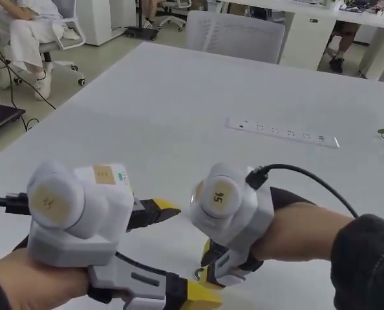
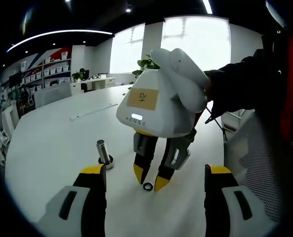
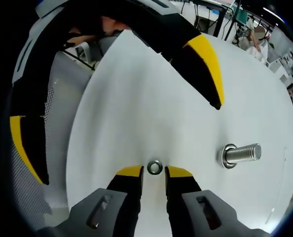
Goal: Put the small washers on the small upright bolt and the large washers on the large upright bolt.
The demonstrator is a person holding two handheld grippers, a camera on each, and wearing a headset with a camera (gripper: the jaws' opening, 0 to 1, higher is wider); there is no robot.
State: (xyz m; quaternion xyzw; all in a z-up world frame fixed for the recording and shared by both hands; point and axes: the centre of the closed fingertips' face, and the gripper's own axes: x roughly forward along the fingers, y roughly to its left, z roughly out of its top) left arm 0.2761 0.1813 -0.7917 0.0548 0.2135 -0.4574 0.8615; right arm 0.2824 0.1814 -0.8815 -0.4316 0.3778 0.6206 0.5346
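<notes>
My left claw (image 1: 182, 252) stands spread wide and carries nothing. I hold it low and level beside the upright bolt (image 2: 103, 152), aimed past it, so that its camera takes in both the bolt and the work next to it and its jaws stay out of the way.

The bolt stands on its head on the white tabletop (image 3: 136, 98), thread up, with a ring at its foot. I cannot tell whether that ring is the bolt's own head or a washer already on it, nor whether this is the small bolt or the large one.

Near the bolt, on its right in the left gripper view, a single washer (image 3: 155, 167) lies flat on the tabletop.

My right claw (image 2: 150, 178) points steeply down over that washer, on the far side of it from the bolt. Its yellow tips are only narrowly parted, one on each side of the washer, with a sliver of gap showing, so it is not pinching yet. I judge this the set-up for closing on the rim and lifting it across to the bolt. A washer lying flat can slip from the tips.
</notes>
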